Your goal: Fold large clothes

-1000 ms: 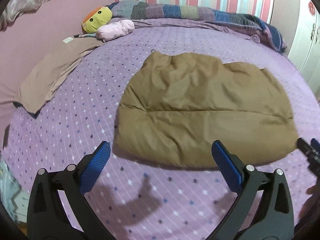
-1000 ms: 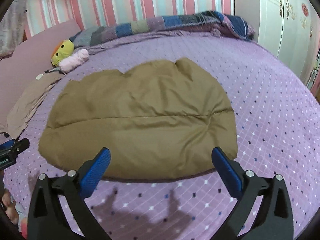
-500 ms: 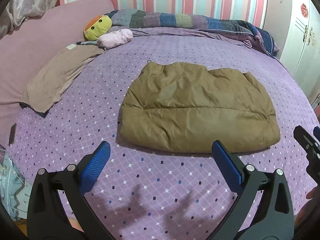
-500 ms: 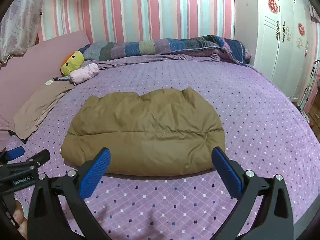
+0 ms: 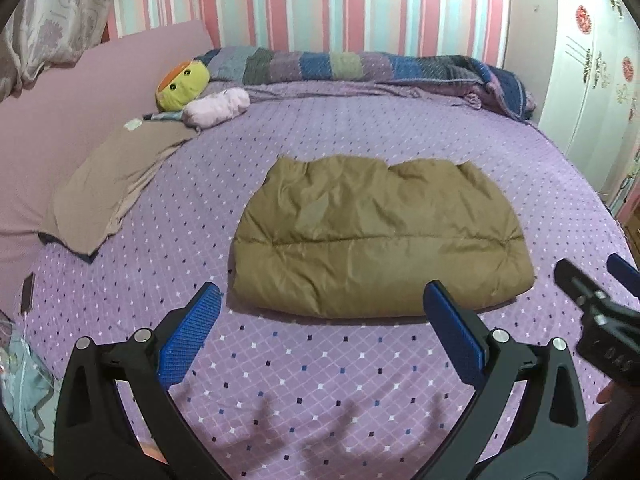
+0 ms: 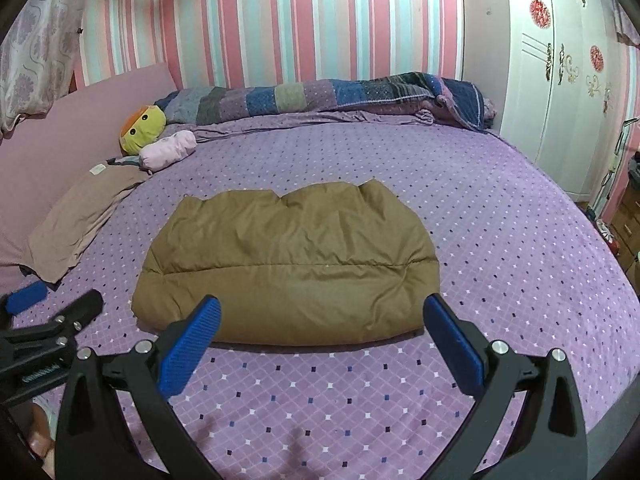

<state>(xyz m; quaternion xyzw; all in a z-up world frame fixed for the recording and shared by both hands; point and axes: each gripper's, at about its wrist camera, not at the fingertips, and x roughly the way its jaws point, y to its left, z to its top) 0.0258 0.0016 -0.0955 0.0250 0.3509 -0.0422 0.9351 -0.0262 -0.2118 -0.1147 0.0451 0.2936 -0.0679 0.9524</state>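
Both grippers are pulling back from the bed [image 5: 320, 136], leaving the folded olive puffer jacket [image 5: 380, 240] lying at its middle. Its puffy filling risks springing the fold open. Left gripper [image 5: 320, 322] and right gripper [image 6: 322, 326] are gaping wide, empty.

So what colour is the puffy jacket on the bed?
The folded puffy jacket is plain olive-brown, with no pattern. The right wrist view shows it best.

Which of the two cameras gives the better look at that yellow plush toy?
The left wrist view: the plush toy looks larger there, its face visible. The right wrist view shows the same toy smaller, still unobstructed, beside the pink plush.
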